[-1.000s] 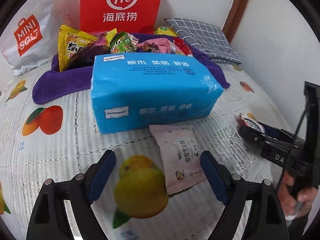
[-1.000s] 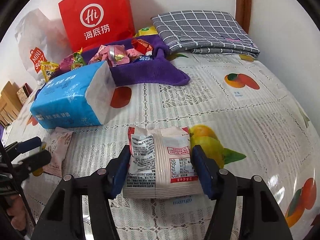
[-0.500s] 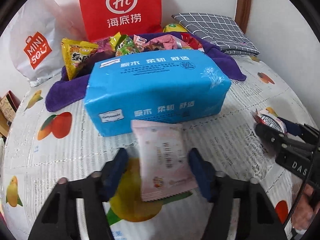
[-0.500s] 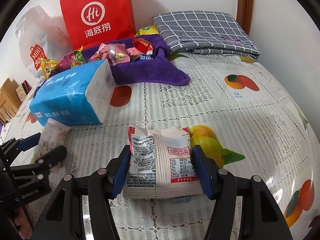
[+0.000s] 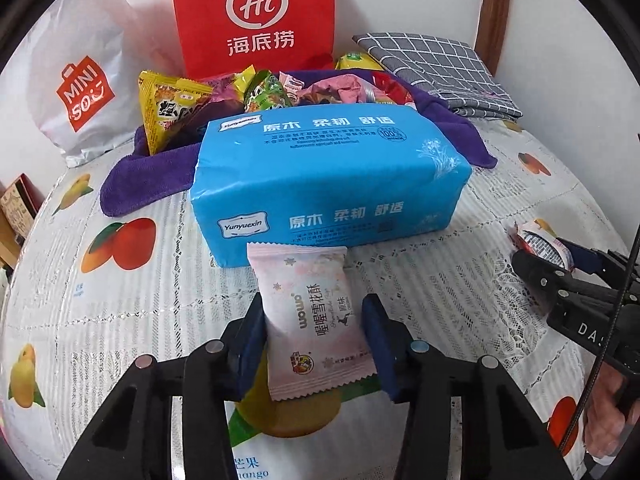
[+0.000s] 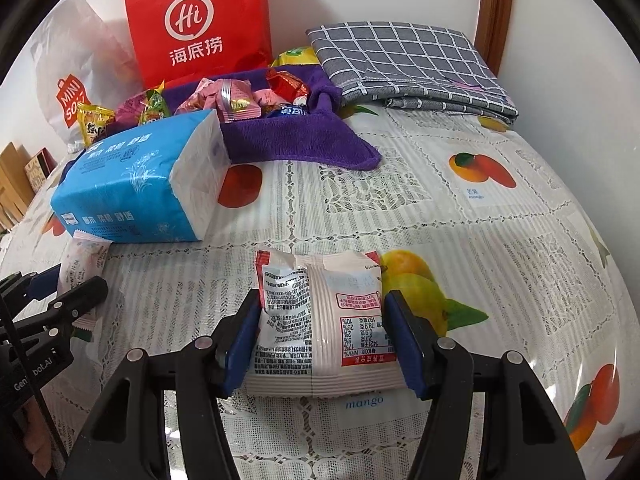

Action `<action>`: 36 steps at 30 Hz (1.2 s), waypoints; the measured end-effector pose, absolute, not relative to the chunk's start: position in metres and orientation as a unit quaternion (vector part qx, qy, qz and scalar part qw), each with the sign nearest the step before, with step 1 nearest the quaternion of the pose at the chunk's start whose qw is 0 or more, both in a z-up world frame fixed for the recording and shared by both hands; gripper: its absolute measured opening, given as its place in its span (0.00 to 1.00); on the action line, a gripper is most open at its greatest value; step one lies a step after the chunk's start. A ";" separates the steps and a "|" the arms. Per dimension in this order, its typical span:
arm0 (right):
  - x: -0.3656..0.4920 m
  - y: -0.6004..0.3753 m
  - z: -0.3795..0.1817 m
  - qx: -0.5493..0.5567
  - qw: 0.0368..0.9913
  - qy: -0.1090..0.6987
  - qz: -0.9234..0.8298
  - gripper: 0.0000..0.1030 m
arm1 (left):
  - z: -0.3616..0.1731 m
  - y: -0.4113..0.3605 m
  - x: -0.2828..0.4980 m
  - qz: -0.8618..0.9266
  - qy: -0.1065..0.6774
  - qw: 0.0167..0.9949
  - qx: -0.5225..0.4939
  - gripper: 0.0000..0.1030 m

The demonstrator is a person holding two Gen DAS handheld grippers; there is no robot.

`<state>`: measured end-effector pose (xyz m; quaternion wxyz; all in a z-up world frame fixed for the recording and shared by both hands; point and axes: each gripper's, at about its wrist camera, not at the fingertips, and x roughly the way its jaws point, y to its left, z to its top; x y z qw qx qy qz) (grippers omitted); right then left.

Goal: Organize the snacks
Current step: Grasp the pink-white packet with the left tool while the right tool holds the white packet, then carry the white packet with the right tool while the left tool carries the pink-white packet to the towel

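Fruit-print lace-covered worktop [image 6: 460, 216]; blue plastic tissue pack [image 5: 320, 184] at 12 o'clock. Left claw [image 5: 316, 344] clamped on pink snack packet [image 5: 316, 320]; right claw [image 6: 322, 336] clamped on white-red snack packet [image 6: 320, 320].

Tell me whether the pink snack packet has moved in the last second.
Yes. The pink snack packet has lifted off the tablecloth into the left gripper, beside the blue tissue pack.

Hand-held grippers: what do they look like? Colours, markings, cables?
The left hand-held gripper and the right hand-held gripper match: black angular plastic arms, silver round fasteners, dark blue finger pads. From the other side each shows partial white lettering on its black body and a thin black cable. A bare hand shows; no sleeve.
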<state>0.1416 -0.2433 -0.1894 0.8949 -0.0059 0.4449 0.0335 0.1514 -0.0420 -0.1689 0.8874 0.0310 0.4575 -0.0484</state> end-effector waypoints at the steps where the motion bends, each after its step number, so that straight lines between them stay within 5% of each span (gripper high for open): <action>1: 0.142 -0.243 -0.189 -0.005 0.895 0.445 0.034 0.59 | -0.169 -0.042 0.151 -0.048 0.457 0.887 0.030 0.42; 7: 0.141 -0.242 -0.188 -0.004 0.895 0.444 0.040 0.57 | -0.164 -0.030 0.146 -0.048 0.463 0.885 -0.003 0.33; 17: 0.126 -0.230 -0.176 -0.006 0.891 0.447 0.085 0.56 | -0.143 -0.002 0.126 -0.053 0.460 0.886 -0.026 0.33; 36: 0.125 -0.208 -0.071 0.018 0.917 0.380 0.119 0.56 | -0.059 0.038 0.133 -0.064 0.414 0.906 -0.068 0.33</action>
